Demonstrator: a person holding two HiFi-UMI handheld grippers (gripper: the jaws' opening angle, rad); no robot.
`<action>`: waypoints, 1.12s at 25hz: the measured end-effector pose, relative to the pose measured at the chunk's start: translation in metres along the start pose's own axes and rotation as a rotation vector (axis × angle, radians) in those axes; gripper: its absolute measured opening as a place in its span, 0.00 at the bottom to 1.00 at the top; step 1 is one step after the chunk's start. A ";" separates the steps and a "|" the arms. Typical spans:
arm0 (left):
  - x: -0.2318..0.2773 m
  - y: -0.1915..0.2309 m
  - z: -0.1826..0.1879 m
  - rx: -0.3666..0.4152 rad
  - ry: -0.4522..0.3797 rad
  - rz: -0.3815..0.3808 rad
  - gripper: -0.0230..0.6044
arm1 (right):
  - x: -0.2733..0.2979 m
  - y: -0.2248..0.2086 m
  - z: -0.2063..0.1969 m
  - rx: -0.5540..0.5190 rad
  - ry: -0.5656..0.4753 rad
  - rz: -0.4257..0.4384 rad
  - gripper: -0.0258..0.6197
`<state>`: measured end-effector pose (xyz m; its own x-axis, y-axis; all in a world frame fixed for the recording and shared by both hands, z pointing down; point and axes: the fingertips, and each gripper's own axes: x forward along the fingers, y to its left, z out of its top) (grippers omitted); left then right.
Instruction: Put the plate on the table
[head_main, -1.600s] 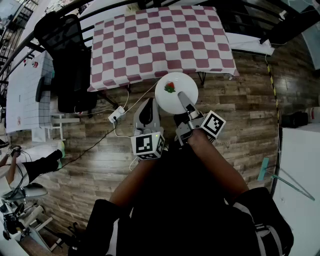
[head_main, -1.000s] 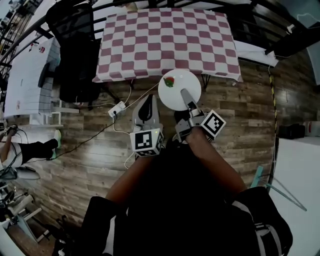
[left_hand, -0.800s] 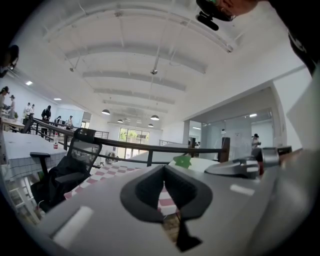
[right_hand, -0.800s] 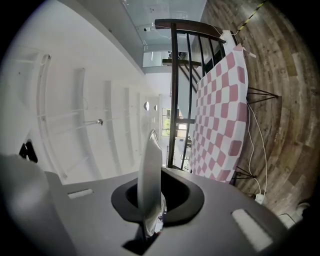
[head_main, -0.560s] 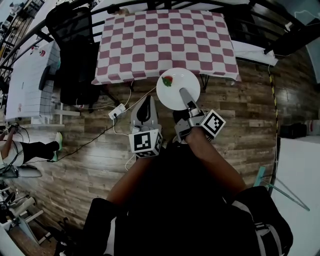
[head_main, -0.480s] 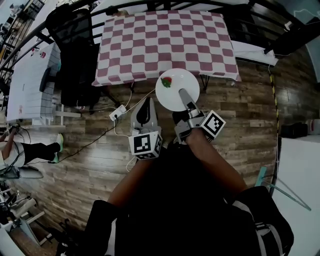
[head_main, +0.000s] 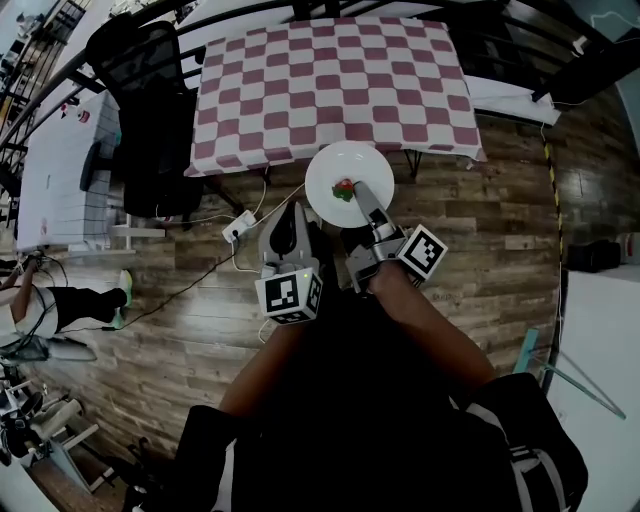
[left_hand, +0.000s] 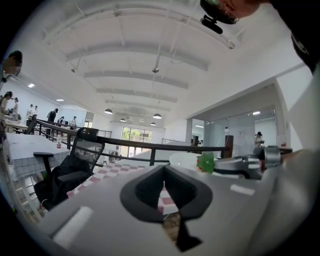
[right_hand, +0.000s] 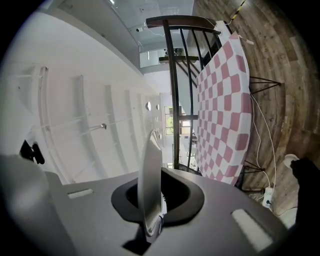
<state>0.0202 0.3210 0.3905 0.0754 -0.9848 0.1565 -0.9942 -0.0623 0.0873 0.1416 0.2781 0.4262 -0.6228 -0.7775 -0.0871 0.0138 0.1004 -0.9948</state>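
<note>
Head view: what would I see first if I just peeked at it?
The white plate with a red strawberry on it, held up by its rim in the right gripper above the wooden floor. Just past it stands the big table, covered in red-and-white checks.

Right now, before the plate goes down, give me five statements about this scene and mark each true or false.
1. The right gripper is shut on the rim of the white plate. True.
2. The plate already rests on the checkered tablecloth. False: it is held in the air at the table's near edge, mostly over the wooden floor.
3. The plate is bare. False: a red strawberry with green leaves lies on it, close to the right gripper's tips.
4. The left gripper holds nothing. True: its jaws are together and empty.
5. A black office chair stands to the right of the table in the head view. False: it stands to the left.
</note>
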 end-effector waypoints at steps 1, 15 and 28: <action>0.006 -0.001 -0.002 -0.002 0.005 -0.007 0.05 | 0.002 -0.002 0.004 -0.003 -0.006 -0.006 0.05; 0.121 0.015 0.008 -0.011 0.020 -0.104 0.05 | 0.081 -0.031 0.070 -0.013 -0.096 -0.088 0.05; 0.231 0.076 0.033 -0.015 0.039 -0.128 0.05 | 0.206 -0.044 0.093 -0.025 -0.059 -0.093 0.05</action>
<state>-0.0407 0.0831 0.4009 0.2048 -0.9620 0.1808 -0.9751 -0.1844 0.1234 0.0850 0.0560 0.4468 -0.5731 -0.8195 0.0022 -0.0617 0.0404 -0.9973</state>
